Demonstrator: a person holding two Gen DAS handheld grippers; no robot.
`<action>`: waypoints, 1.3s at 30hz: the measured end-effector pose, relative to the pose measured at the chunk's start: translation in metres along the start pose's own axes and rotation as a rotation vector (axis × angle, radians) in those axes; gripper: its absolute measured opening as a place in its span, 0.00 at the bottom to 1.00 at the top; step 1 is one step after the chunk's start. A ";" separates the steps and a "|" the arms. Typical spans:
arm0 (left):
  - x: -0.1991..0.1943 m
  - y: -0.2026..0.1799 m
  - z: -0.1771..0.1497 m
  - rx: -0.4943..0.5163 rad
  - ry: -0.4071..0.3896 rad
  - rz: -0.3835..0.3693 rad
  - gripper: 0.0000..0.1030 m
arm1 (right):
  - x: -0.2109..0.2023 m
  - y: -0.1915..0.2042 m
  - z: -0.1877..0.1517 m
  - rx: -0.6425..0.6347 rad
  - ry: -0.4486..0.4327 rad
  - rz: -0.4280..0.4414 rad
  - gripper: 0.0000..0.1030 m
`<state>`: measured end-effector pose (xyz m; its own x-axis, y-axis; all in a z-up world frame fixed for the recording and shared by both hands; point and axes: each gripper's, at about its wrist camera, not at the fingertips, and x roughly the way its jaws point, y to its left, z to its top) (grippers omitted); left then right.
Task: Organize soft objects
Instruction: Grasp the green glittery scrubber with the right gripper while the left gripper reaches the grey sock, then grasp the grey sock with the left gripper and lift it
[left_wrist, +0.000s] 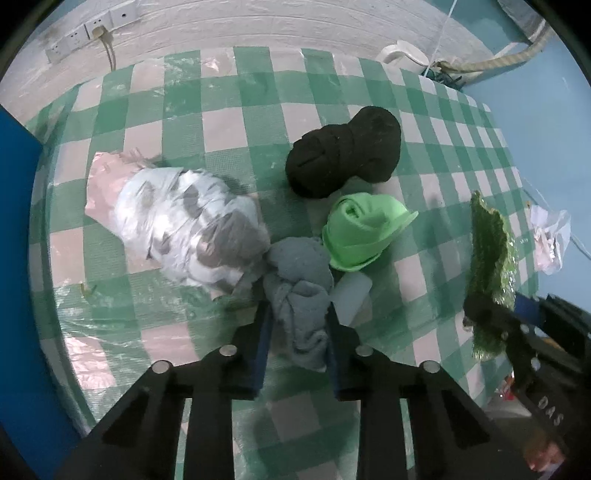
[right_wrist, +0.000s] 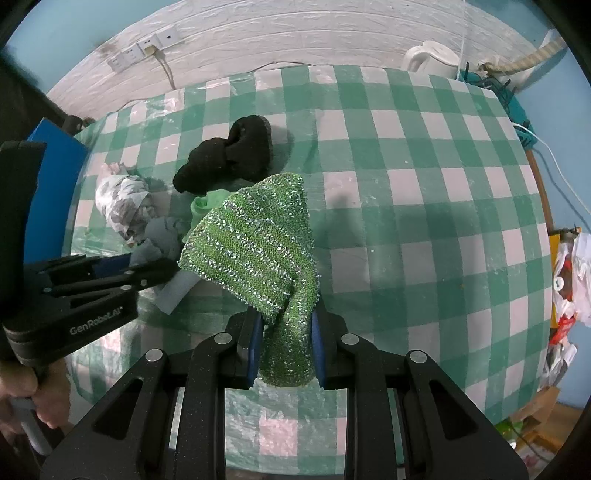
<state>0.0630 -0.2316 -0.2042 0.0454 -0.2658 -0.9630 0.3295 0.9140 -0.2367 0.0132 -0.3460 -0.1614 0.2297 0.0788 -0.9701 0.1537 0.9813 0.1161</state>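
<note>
My left gripper is shut on a grey-blue cloth that rests on the checked table beside a rolled light green cloth, a black sock bundle and a white and grey patterned bundle in plastic. My right gripper is shut on a sparkly green scrub cloth and holds it up above the table, right of the pile. The left gripper also shows in the right wrist view, and the scrub cloth shows in the left wrist view.
The green and white checked tablecloth under clear plastic covers the table. A white kettle and cables stand at the back right corner. A blue panel is at the left edge. Bags and clutter lie beyond the right edge.
</note>
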 end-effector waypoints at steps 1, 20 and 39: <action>-0.001 0.001 -0.002 0.005 -0.002 0.000 0.23 | -0.001 0.000 0.000 -0.002 -0.001 0.000 0.21; -0.042 0.019 -0.037 0.113 -0.056 0.071 0.21 | -0.009 0.033 0.005 -0.067 -0.021 0.014 0.21; -0.101 0.046 -0.052 0.132 -0.190 0.161 0.21 | -0.034 0.078 0.008 -0.148 -0.072 0.030 0.21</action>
<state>0.0243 -0.1470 -0.1243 0.2790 -0.1840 -0.9425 0.4229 0.9047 -0.0514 0.0252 -0.2734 -0.1173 0.3010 0.1008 -0.9483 0.0036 0.9943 0.1069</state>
